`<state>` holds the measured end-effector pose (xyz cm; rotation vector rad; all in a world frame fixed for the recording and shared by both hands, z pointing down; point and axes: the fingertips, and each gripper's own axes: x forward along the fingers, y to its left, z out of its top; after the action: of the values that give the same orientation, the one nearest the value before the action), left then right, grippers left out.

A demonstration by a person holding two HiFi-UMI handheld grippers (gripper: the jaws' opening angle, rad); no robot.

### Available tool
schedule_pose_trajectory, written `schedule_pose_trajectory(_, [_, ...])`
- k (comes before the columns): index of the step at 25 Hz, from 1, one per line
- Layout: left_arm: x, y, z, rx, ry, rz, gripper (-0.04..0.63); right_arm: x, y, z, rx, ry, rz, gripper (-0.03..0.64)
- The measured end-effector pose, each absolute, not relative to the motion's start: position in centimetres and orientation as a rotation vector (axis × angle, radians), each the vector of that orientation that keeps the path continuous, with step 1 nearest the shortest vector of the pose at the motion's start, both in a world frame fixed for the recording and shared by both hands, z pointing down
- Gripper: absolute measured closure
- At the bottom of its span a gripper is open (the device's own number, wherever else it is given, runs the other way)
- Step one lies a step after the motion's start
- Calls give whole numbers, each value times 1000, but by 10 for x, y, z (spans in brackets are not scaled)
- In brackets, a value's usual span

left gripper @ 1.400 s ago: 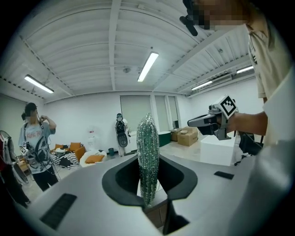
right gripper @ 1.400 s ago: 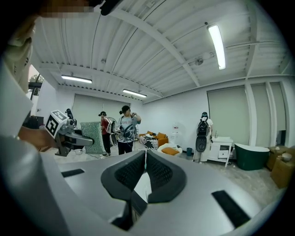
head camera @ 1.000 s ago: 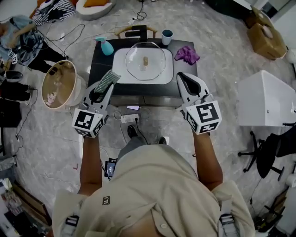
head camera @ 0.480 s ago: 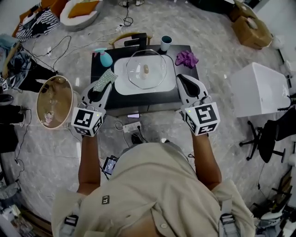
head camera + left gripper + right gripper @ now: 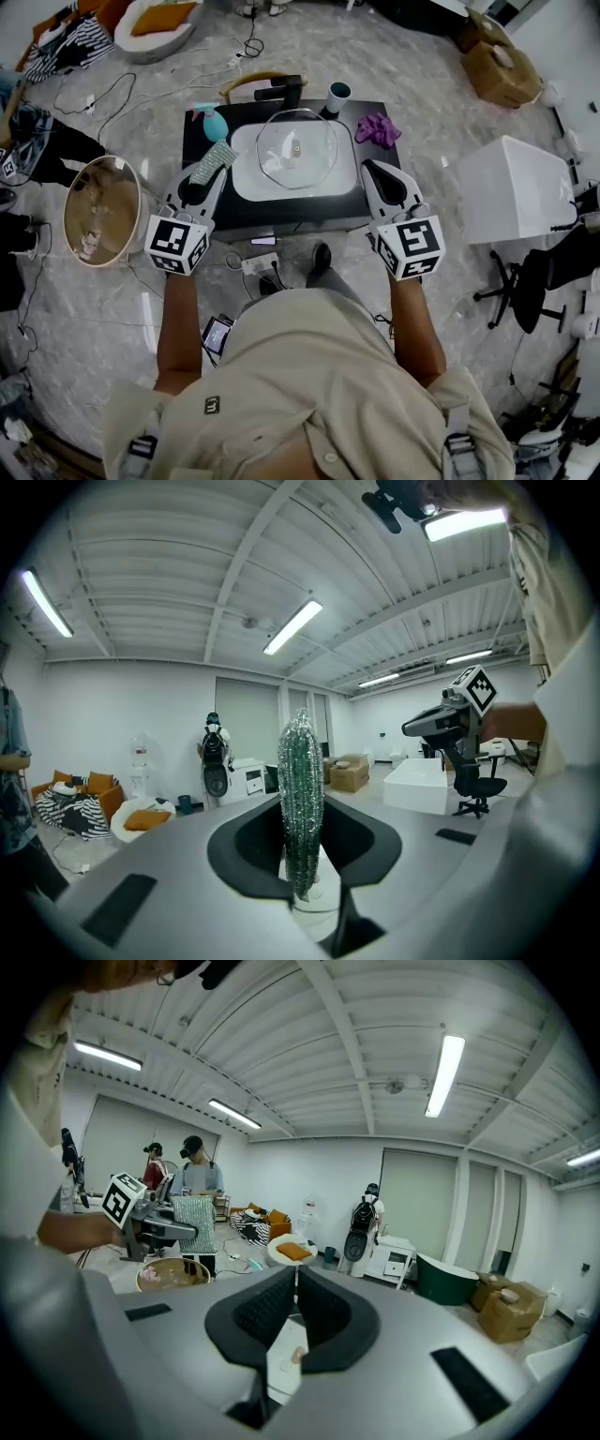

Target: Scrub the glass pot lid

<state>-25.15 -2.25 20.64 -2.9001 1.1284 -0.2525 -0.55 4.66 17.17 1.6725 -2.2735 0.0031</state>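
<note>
Glass pot lid (image 5: pixel 296 147) on white tray (image 5: pixel 247 180) — left gripper (image 5: pixel 200 187) grips scrubber (image 5: pixel 215 160)

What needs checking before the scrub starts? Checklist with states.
1. Scouring pad clamped in the left gripper: ok.
2. Right gripper free to steady the lid: ok, jaws together with nothing between them.
3. Glass lid lying knob up on the white tray: ok.
4. Pad in contact with the lid: not ok, they are apart.
5. Right gripper on the lid: not ok, it is off to the lid's right.
6. Pad or lid wet or soaped: cannot tell.
</note>
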Motion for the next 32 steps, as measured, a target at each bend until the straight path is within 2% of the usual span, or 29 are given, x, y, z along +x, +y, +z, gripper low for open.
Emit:
schedule_pose_trajectory(10, [-263, -54, 223, -2842, 1333, -337, 508, -8, -31, 188, 1522, -2395, 14, 589])
schedule_pose_trajectory(19, [-218, -109, 251, -2810, 1485, -439, 508, 27, -108, 211, 1388, -2456, 46, 589])
schedule_pose_trajectory(32, [-142, -213, 390, -2770, 1657, -747, 508, 104, -167, 319, 1277, -2386, 262, 589])
